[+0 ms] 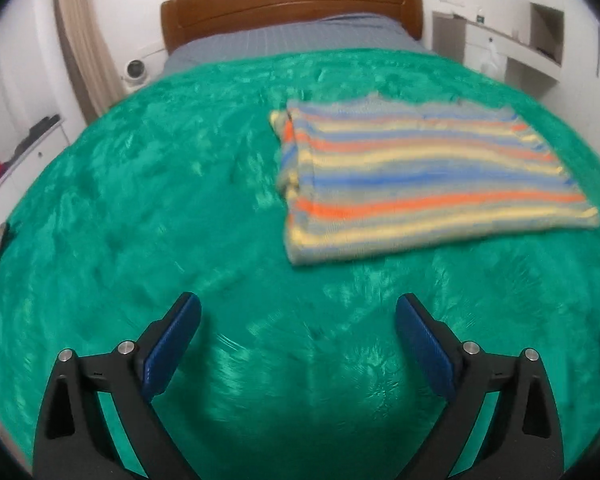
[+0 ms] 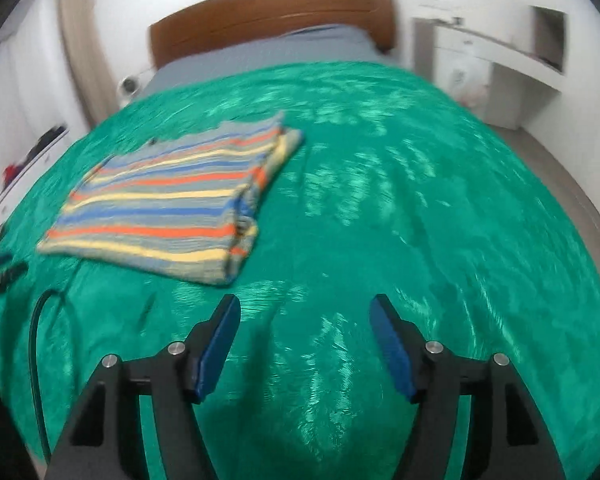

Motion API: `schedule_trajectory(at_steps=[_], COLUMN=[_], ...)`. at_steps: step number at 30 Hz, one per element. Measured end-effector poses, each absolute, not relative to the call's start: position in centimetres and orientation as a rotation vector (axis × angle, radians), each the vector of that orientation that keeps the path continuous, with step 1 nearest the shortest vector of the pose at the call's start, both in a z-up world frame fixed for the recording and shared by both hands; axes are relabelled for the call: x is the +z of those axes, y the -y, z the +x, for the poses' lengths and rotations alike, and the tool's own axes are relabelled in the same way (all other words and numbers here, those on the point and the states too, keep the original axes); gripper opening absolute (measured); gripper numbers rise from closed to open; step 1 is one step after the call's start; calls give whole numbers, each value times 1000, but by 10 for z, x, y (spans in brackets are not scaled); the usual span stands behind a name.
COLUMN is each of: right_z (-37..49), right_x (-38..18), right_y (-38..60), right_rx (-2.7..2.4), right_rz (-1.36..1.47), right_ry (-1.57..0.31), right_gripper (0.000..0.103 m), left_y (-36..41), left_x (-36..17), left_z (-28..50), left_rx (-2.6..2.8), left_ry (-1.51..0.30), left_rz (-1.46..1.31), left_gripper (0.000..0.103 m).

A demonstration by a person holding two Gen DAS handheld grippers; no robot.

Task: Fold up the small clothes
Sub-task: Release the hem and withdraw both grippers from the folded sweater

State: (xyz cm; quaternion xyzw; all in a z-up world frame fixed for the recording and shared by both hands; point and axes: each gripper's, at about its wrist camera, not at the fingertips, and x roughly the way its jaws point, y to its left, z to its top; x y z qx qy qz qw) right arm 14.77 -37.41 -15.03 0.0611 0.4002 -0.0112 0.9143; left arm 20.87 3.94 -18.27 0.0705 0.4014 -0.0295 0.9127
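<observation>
Striped knit (image 1: 432, 184) lies folded flat on the green blanket (image 1: 140, 200), mid-bed. Looks soft, light and floppy, likely to sag; best pinched at a corner or the doubled edge. Left gripper (image 1: 298, 338) and right gripper (image 2: 304, 340) hover short of it, jaws wide apart, empty.

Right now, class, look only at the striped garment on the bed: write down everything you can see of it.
The striped garment looks knitted, with bands of orange, yellow, blue and grey. It lies flat on the green blanket, folded into a rough rectangle, with doubled layers showing along one side edge. Only the blanket touches it. Both the left gripper and the right gripper are open and apart from it.
</observation>
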Motion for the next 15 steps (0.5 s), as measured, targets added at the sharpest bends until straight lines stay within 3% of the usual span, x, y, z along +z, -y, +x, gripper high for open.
schedule_trajectory(at_steps=[15], right_z=[156], right_x=[-194], right_y=[373], right_rx=[-146], right_rz=[113], right_ry=[-801], right_gripper=[76], left_y=[-49], left_x=[-207], left_z=[201], left_rx=[-86], left_ry=[-790], left_rz=[78], left_gripper=[103])
